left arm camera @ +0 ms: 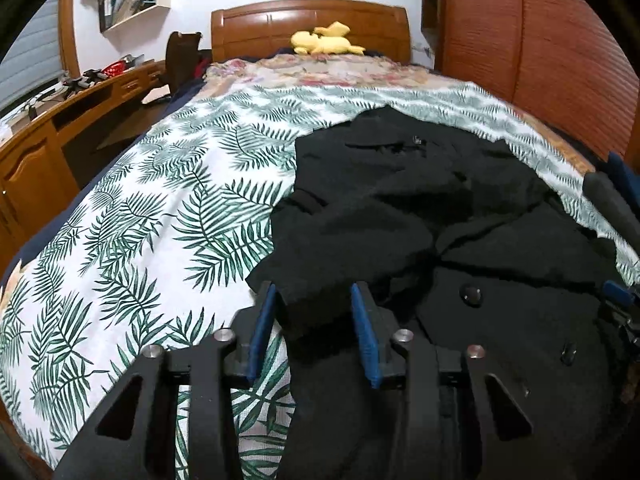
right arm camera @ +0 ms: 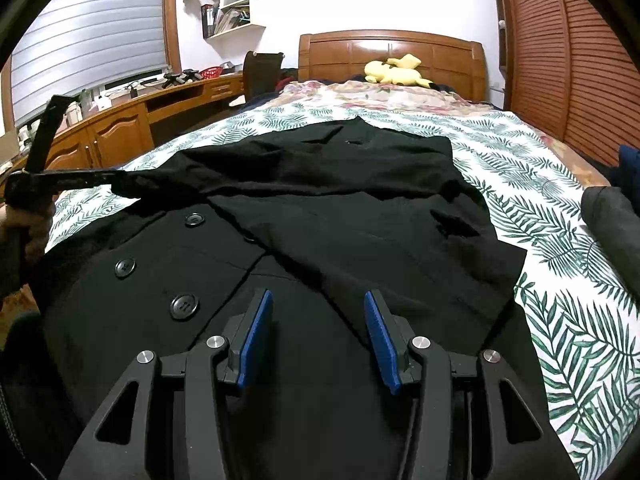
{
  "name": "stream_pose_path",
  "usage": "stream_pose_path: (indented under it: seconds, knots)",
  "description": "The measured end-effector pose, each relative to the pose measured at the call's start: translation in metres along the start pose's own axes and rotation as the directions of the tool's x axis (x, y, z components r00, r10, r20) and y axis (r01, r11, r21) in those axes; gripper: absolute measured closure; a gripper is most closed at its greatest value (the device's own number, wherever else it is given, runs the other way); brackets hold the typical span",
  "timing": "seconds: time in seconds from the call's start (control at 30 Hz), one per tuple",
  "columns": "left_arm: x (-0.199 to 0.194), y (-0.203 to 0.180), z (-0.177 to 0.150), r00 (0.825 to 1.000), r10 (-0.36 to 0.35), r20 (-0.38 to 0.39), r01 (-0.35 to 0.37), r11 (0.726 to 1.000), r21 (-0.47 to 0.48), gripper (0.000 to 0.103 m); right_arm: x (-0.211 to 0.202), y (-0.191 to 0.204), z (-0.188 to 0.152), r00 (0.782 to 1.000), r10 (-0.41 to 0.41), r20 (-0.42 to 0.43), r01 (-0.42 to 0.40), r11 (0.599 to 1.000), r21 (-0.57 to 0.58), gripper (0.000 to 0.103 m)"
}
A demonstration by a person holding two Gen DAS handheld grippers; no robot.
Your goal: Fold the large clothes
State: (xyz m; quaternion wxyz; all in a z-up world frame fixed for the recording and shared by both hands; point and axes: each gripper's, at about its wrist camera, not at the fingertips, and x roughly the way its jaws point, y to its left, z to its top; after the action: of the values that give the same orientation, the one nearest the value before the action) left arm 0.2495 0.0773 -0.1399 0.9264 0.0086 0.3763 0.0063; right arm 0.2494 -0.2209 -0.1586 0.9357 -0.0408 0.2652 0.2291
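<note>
The big black button-up coat lies long-ways up the leaf-print bed, its left sleeve end between the open left tongs, while the right tongs hang open and empty.

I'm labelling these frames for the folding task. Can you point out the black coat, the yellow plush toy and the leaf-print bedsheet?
black coat point(right arm camera: 360, 216): right wrist view, on its front panel.
yellow plush toy point(right arm camera: 394, 70): right wrist view, on its body.
leaf-print bedsheet point(left arm camera: 160, 216): left wrist view, on a bare stretch left of the coat.

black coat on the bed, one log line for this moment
black coat flat on bed | left tool open at sleeve | right tool open, empty
</note>
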Motion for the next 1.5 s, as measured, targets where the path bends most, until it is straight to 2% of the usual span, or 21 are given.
stream_pose_path:
  seconds: [0.03, 0.07, 0.23, 0.4, 0.5, 0.67, 0.73, 0.8, 0.87, 0.9, 0.93, 1.0, 1.13, 1.3, 1.4, 1.5]
  knots:
    - [0.002, -0.001, 0.000, 1.000, -0.005, -0.013, 0.005, 1.000, 0.009, 0.097, 0.000, 0.000, 0.000, 1.000, -0.003, -0.001, 0.003, 1.000, 0.000, 0.054]
    - [0.000, -0.004, 0.000, 1.000, -0.017, -0.021, 0.018, 1.000, 0.015, 0.098, 0.001, 0.001, 0.000, 1.000, -0.006, -0.003, 0.006, 1.000, -0.002, 0.054]
    - [-0.040, -0.020, 0.004, 0.997, -0.058, 0.044, 0.056, 0.997, 0.043, 0.099, 0.002, 0.000, 0.001, 1.000, 0.001, -0.002, -0.001, 1.000, 0.006, 0.054]
    - [-0.088, -0.047, -0.001, 0.987, -0.124, 0.101, 0.114, 0.989, 0.099, 0.099, -0.002, -0.002, 0.001, 1.000, -0.029, -0.003, 0.029, 0.999, 0.021, 0.054]
    - [-0.112, -0.058, -0.009, 0.980, -0.167, 0.111, 0.154, 0.981, 0.118, 0.099, -0.011, -0.004, 0.002, 0.999, -0.052, -0.001, 0.052, 0.998, 0.024, 0.054]
    - [-0.126, -0.065, -0.025, 0.976, -0.194, 0.097, 0.181, 0.975, 0.130, 0.099, -0.025, -0.001, 0.002, 0.998, -0.067, -0.004, 0.067, 0.998, 0.012, 0.054]
    - [-0.126, -0.064, -0.029, 0.980, -0.170, 0.101, 0.156, 0.979, 0.135, 0.099, -0.028, 0.005, 0.006, 0.998, -0.066, -0.006, 0.066, 0.998, -0.002, 0.054]
    - [-0.128, -0.060, -0.032, 0.984, -0.132, 0.119, 0.115, 0.983, 0.142, 0.088, -0.031, 0.010, 0.012, 0.998, -0.060, -0.004, 0.060, 0.998, -0.025, 0.054]
    - [-0.128, -0.052, -0.035, 0.983, -0.130, 0.131, 0.114, 0.985, 0.126, 0.055, -0.032, 0.020, 0.021, 0.999, -0.049, 0.004, 0.049, 0.998, -0.050, 0.054]
    - [-0.127, -0.045, -0.036, 0.982, -0.132, 0.137, 0.117, 0.987, 0.112, 0.050, -0.032, 0.024, 0.025, 0.999, -0.041, 0.006, 0.041, 0.997, -0.060, 0.054]
    - [-0.127, -0.040, -0.039, 0.982, -0.131, 0.140, 0.117, 0.988, 0.103, 0.040, -0.030, 0.030, 0.031, 0.999, -0.033, 0.007, 0.033, 0.997, -0.071, 0.054]
    - [-0.126, -0.029, -0.044, 0.982, -0.119, 0.147, 0.108, 0.991, 0.082, 0.032, -0.023, 0.042, 0.042, 1.000, -0.015, 0.005, 0.015, 0.996, -0.088, 0.054]
    - [-0.124, -0.010, -0.054, 0.984, -0.102, 0.149, 0.095, 0.994, 0.050, 0.029, 0.003, 0.064, 0.067, 1.000, 0.021, -0.022, -0.023, 0.994, -0.108, 0.054]
    - [-0.122, 0.011, -0.066, 0.986, -0.071, 0.149, 0.067, 0.997, 0.033, 0.029, 0.044, 0.098, 0.093, 0.989, 0.111, -0.097, -0.120, 0.989, -0.090, 0.054]
    - [-0.123, 0.021, -0.070, 0.987, -0.058, 0.150, 0.056, 0.998, 0.018, 0.029, 0.067, 0.123, 0.098, 0.975, 0.155, -0.159, -0.172, 0.980, -0.098, 0.054]
    - [-0.124, 0.032, -0.074, 0.988, -0.049, 0.149, 0.049, 0.999, 0.001, 0.029, 0.084, 0.150, 0.092, 0.946, 0.215, -0.241, -0.243, 0.966, -0.092, 0.054]
